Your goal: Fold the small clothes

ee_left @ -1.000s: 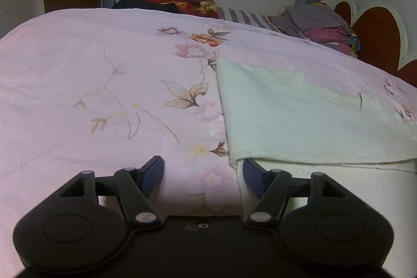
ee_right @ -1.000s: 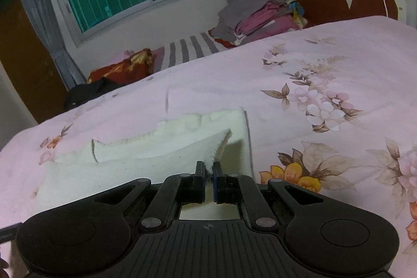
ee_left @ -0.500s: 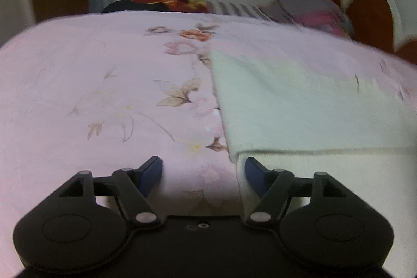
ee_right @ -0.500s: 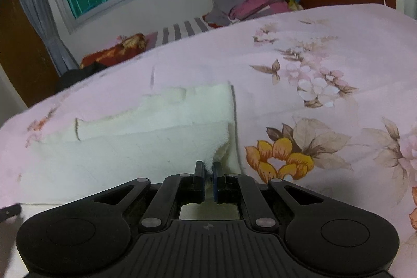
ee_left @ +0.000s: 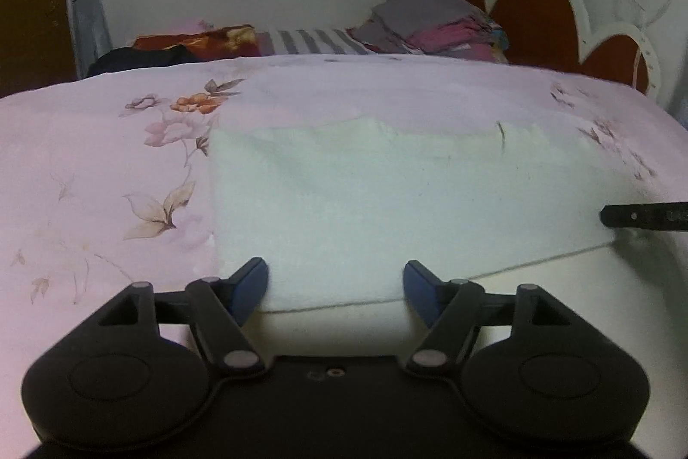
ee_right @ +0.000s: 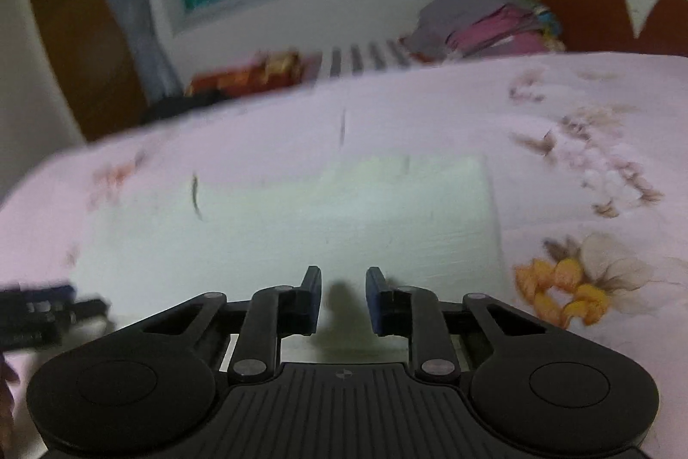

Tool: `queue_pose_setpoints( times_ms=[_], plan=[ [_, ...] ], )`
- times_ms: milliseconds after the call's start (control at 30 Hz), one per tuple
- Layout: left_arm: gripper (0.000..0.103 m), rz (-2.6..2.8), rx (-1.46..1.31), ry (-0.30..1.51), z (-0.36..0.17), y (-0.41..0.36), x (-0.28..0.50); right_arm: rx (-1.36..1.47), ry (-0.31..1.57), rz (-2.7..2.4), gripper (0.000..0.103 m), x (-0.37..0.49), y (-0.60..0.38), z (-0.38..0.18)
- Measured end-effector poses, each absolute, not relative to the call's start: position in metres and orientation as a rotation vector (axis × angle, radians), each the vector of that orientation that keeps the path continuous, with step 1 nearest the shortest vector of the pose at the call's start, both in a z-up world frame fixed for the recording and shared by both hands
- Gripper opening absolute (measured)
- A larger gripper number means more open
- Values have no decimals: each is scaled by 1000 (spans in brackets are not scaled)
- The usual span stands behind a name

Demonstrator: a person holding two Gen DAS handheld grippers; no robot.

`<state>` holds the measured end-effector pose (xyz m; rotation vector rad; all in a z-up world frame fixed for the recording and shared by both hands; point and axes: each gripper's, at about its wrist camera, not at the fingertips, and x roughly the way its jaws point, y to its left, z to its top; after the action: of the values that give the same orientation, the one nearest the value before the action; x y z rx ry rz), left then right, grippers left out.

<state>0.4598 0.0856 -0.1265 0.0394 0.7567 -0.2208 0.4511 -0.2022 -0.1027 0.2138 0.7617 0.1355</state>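
A cream-white cloth [ee_left: 387, 209] lies folded flat on the pink floral bedsheet [ee_left: 94, 166]. My left gripper [ee_left: 335, 287] is open and empty, its blue-padded fingers astride the cloth's near folded edge. The right gripper's tip [ee_left: 645, 216] shows at the right edge of the left wrist view. In the blurred right wrist view the same cloth [ee_right: 301, 218] lies flat ahead. My right gripper [ee_right: 343, 300] is open and empty just above the cloth's near edge. The left gripper [ee_right: 38, 308] shows at the far left there.
A pile of folded clothes [ee_left: 434, 24] sits at the far side of the bed by the red-brown headboard [ee_left: 537, 16]. A striped pillow [ee_left: 314, 41] and a dark red cloth [ee_left: 193, 44] lie under the window. The bedsheet [ee_right: 580, 166] spreads right of the cloth.
My right gripper has opened and let go of the cloth's corner, and the flap now lies flat. My left gripper has shifted right over the cloth's near edge.
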Motion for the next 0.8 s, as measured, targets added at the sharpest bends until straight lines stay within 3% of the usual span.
queue_pose_setpoints(
  times_ms=[233,433,567,633,800],
  plan=[
    [77,-286,31,724,-106,84,487,295,729,-31,18,461,-253,-93],
    [77,-256,-24,792,-135,103,564,200,776,17,18,514,-239,-106],
    [76,-238,-121,767,-117,125,564,239,831,-73,18,523,-262,-119],
    [84,-276,-140,700,-106,118,555,213,769,-65,18,515,-253,-104],
    [84,-340,-51,708,-111,70,558,247,750,205,18,528,-181,-99]
  ],
)
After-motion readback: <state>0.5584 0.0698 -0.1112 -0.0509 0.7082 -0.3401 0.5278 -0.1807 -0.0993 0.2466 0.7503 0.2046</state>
